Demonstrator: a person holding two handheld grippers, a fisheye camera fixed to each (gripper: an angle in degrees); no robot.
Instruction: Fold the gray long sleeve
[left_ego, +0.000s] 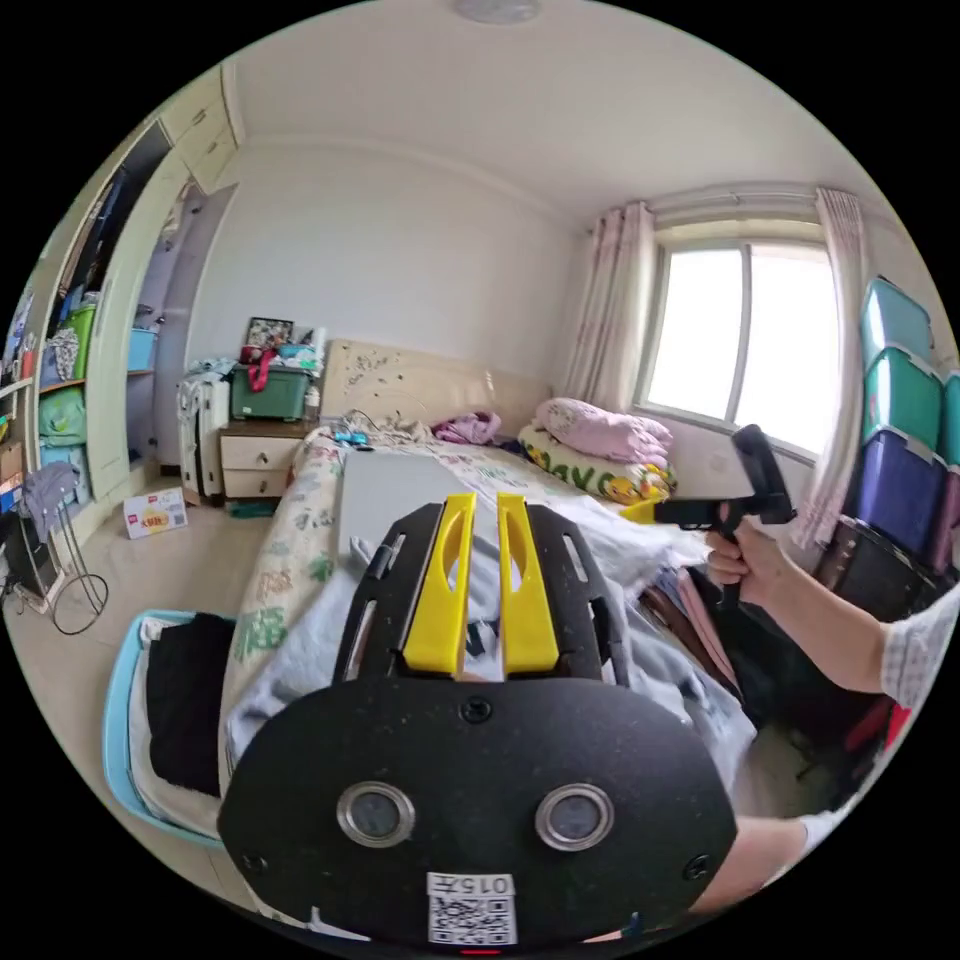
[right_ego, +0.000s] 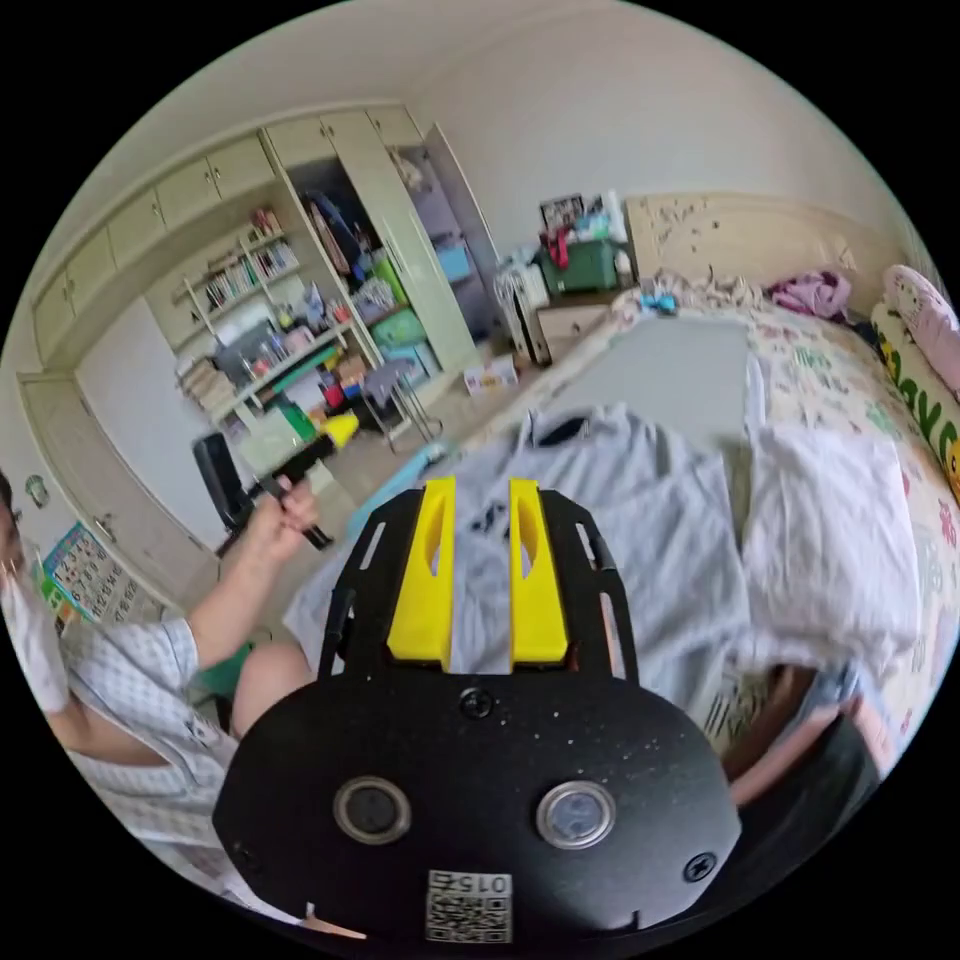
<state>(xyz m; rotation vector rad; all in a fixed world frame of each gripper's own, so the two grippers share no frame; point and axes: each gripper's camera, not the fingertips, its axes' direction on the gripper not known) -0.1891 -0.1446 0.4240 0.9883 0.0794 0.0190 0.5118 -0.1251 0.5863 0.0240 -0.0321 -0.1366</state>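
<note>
The gray long sleeve lies spread face-up on the bed, its collar toward the headboard and a dark print on the chest. In the left gripper view its pale fabric hangs over the bed's near edge under my jaws. My left gripper hovers above it, the yellow jaws nearly together with nothing between them. My right gripper floats over the shirt's chest, jaws a little apart and empty. A hand holds the right gripper out over the bed's window side, and another hand lifts the left gripper off the bed's side.
A grey board lies on the patterned bedsheet beyond the shirt. A white folded garment sits beside the shirt. A blue basket of clothes stands on the floor. Pink quilts, nightstand, storage boxes.
</note>
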